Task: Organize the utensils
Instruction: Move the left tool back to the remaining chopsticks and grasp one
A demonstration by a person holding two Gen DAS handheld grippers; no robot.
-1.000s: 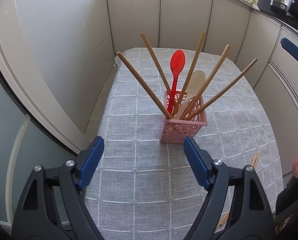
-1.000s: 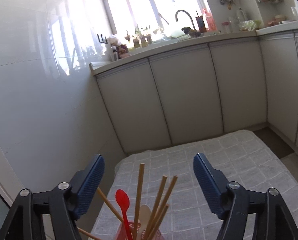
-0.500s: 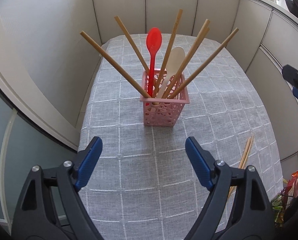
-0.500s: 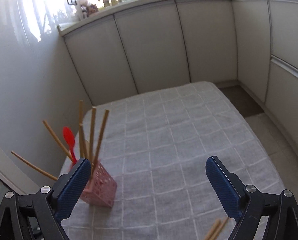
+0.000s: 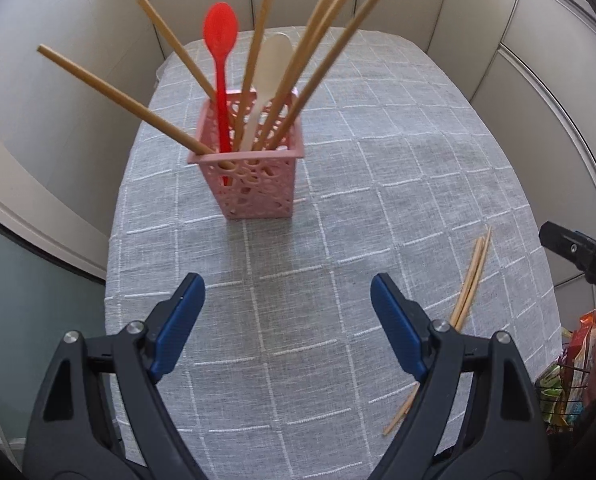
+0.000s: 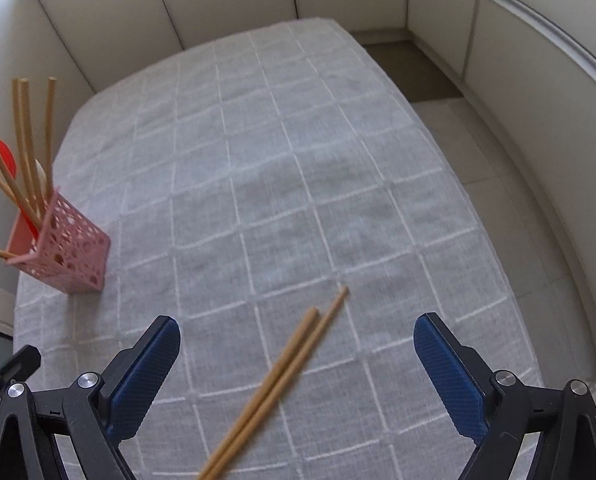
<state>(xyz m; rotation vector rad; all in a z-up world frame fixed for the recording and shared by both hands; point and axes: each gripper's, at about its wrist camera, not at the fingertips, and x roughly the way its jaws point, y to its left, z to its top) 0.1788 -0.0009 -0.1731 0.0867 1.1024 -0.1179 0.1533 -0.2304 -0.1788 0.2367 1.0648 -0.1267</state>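
My right tool point(image 6: 297, 342), spread wide after just opening further with nothing pinched, now looks down at the table point(image 6: 298, 160) instead of the cabinets, the loose chopsticks point(image 6: 282, 376) lying between its fingers. My left tool point(image 5: 288, 304), spread and empty, sits closer to the pink basket point(image 5: 254, 184) ahead. Only its view shows the red spoon point(image 5: 220, 40) fully.

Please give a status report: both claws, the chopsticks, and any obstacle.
Left claw open, empty. Right claw open, just widened, over loose chopsticks on tablecloth; not gripped. Pink holder upright, two spoons and chopsticks inside. Nothing in the way.
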